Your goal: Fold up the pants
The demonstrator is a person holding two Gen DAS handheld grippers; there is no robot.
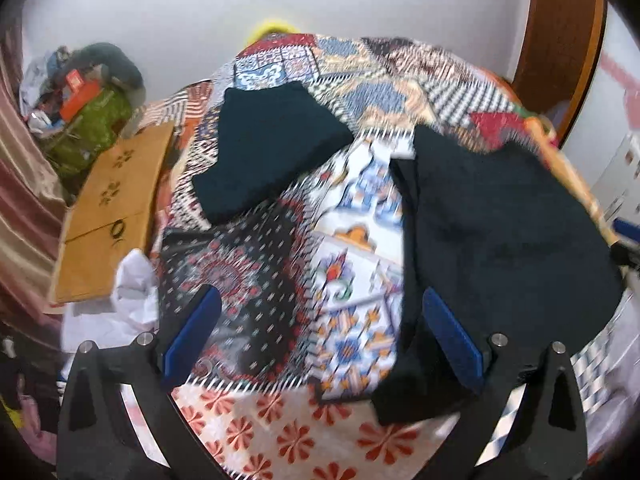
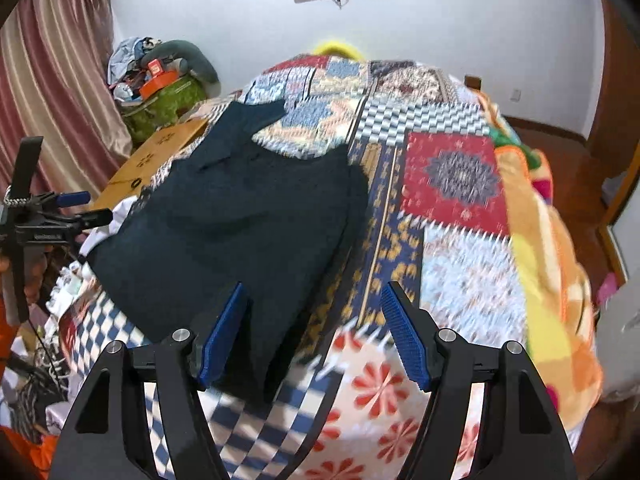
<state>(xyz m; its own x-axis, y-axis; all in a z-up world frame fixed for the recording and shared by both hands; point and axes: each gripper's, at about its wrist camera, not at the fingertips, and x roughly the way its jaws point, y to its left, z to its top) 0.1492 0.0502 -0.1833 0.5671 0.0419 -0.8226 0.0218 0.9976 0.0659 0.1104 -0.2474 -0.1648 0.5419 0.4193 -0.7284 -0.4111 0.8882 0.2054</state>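
Note:
Dark navy pants [image 2: 240,216] lie spread on a patchwork bedspread [image 2: 452,176]. In the left wrist view the wide part [image 1: 508,228] lies on the right and one leg [image 1: 268,148] lies further back on the left. My left gripper [image 1: 320,308] is open and empty above the bedspread, its right finger over the pants' near edge. It also shows at the left edge of the right wrist view [image 2: 86,206]. My right gripper [image 2: 314,300] is open and empty above the pants' near right edge.
A cardboard box [image 1: 108,208] and white cloth [image 1: 128,300] sit at the bed's left side. A green bag with piled clutter [image 2: 164,84] stands by the pink curtain [image 2: 52,92]. A yellow-orange blanket [image 2: 552,264] hangs off the bed's right side.

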